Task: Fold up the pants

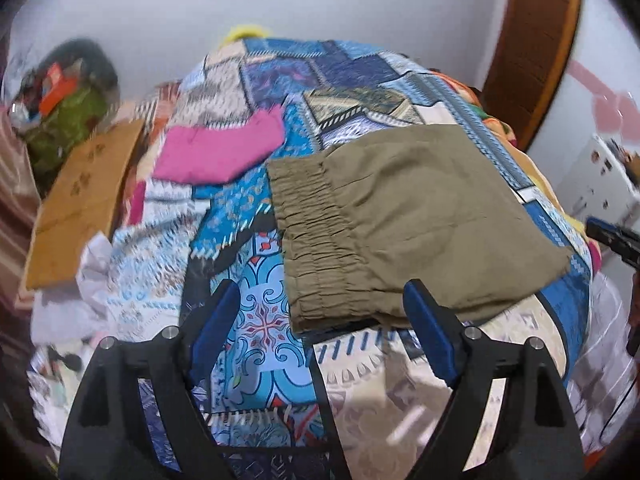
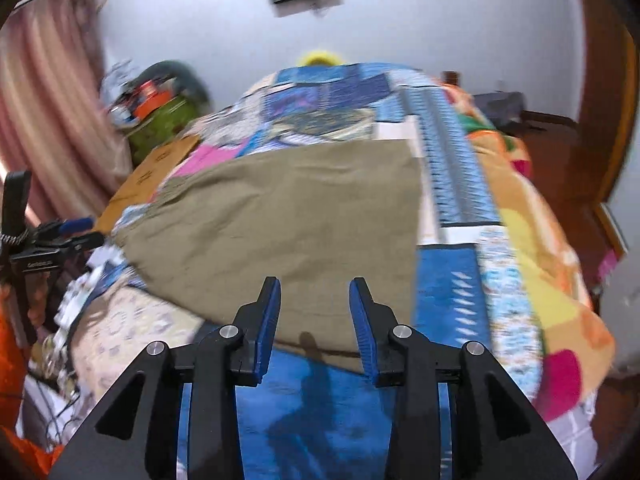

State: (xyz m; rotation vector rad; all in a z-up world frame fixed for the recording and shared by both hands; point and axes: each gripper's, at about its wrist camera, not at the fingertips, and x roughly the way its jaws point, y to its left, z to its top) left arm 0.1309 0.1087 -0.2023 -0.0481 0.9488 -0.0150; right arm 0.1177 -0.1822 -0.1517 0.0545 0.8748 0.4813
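Olive-green pants (image 1: 416, 216) lie folded flat on the patterned blue bedspread (image 1: 256, 360), elastic waistband to the left. My left gripper (image 1: 322, 294) is open wide just in front of the waistband's near corner, nothing between its blue pads. In the right wrist view the same pants (image 2: 288, 224) spread across the bed ahead. My right gripper (image 2: 315, 284) is open with a moderate gap, hovering over the pants' near edge, and no cloth is pinched between its pads. The right gripper's tip (image 1: 612, 238) shows at the right edge of the left wrist view.
A pink garment (image 1: 216, 152) lies on the bed beyond the pants to the left. A cardboard box (image 1: 80, 204) and a cluttered green pile (image 1: 68, 120) stand left of the bed. A wooden door frame (image 1: 532, 48) rises at right. An orange and yellow blanket (image 2: 552, 248) covers the right side.
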